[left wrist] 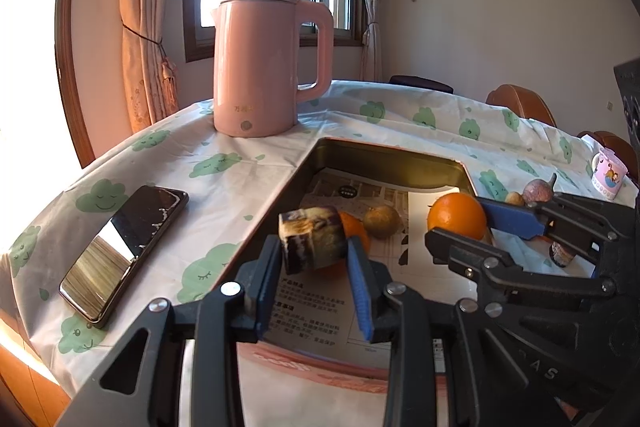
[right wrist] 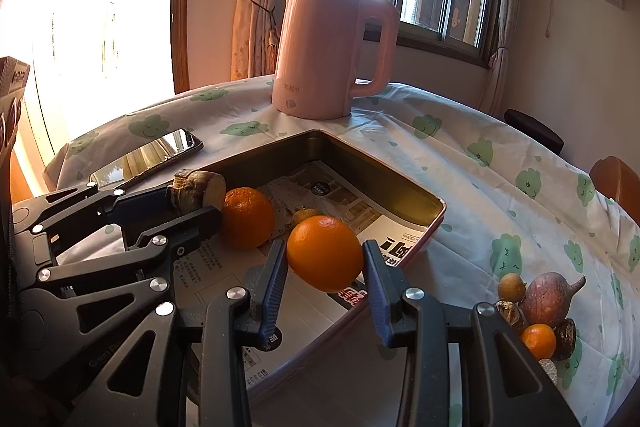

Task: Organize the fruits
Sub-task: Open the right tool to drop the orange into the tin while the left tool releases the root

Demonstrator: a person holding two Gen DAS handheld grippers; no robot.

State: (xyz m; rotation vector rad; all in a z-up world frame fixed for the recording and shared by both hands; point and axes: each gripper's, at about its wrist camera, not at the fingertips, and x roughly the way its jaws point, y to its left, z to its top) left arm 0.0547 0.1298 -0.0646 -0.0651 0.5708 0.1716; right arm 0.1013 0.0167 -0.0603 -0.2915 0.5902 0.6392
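Where right wrist looks, loose fruit pile

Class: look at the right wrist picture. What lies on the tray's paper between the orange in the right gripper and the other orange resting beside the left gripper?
A small brownish-yellow round fruit lies between the held orange and the resting orange; the right wrist view shows it.

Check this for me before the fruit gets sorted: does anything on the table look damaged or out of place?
Yes. The phone lying left of the tray has a cracked screen, with white fracture marks near its far end. It and the pink kettle are no fruit. Nothing looks spilled.
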